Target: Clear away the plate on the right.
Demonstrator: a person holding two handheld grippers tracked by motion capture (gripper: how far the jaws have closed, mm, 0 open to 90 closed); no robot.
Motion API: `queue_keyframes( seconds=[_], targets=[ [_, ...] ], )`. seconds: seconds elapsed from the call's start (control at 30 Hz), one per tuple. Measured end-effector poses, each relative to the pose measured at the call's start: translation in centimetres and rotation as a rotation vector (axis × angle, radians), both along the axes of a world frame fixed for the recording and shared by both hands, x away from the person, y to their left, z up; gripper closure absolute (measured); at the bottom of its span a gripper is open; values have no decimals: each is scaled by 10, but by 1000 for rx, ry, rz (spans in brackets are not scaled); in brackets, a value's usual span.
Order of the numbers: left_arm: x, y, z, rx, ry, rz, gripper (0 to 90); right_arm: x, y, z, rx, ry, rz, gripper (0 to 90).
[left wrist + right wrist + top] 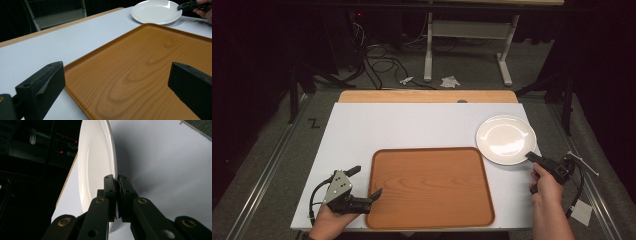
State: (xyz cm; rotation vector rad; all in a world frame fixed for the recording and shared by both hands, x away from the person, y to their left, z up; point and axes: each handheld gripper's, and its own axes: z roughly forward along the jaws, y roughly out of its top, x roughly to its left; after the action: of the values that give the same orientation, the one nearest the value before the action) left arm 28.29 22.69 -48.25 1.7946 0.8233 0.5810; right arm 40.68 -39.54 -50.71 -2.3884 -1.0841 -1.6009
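The white plate [506, 139] is sitting at the far right of the white table [412, 125], just beside the wooden tray's [429, 187] far right corner. The right gripper [117, 185] is pinching the plate's near rim with its jaws closed tight, probably so the plate can be lifted toward the tray. The left gripper [362, 187] is hovering with jaws spread wide at the tray's near left edge, gripping nothing, perhaps to steady it. The plate's underside is staying hidden.
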Motion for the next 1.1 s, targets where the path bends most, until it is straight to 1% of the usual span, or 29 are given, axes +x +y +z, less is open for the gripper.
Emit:
queue_keyframes(
  seconds=[0.07,0.2,0.57,0.67,0.83,0.93,1.0,1.03,1.1],
  targets=[
    [0,0,-1,6,4,-1,18,0,-1,0,-4,-9,-2,889],
    [0,-1,0,8,-2,-7,18,-2,-2,1,1,-6,-10,888],
    [-1,-1,1,-2,-6,-5,18,-5,-9,1,19,-19,-34,886],
    [0,-1,1,1,-5,-7,18,-6,-10,2,29,-22,-41,886],
    [-1,-1,1,-6,-8,-3,18,-7,-13,2,23,-36,-46,886],
    [0,0,1,-7,-7,1,18,-7,-14,3,29,-36,-50,885],
    [0,0,1,0,-6,-2,17,-8,-14,3,29,-38,-51,885],
    [0,0,1,1,-2,-5,11,-8,-15,3,23,-46,-53,885],
    [1,0,0,5,-2,-3,1,-8,-15,4,30,-43,-54,886]
  ],
)
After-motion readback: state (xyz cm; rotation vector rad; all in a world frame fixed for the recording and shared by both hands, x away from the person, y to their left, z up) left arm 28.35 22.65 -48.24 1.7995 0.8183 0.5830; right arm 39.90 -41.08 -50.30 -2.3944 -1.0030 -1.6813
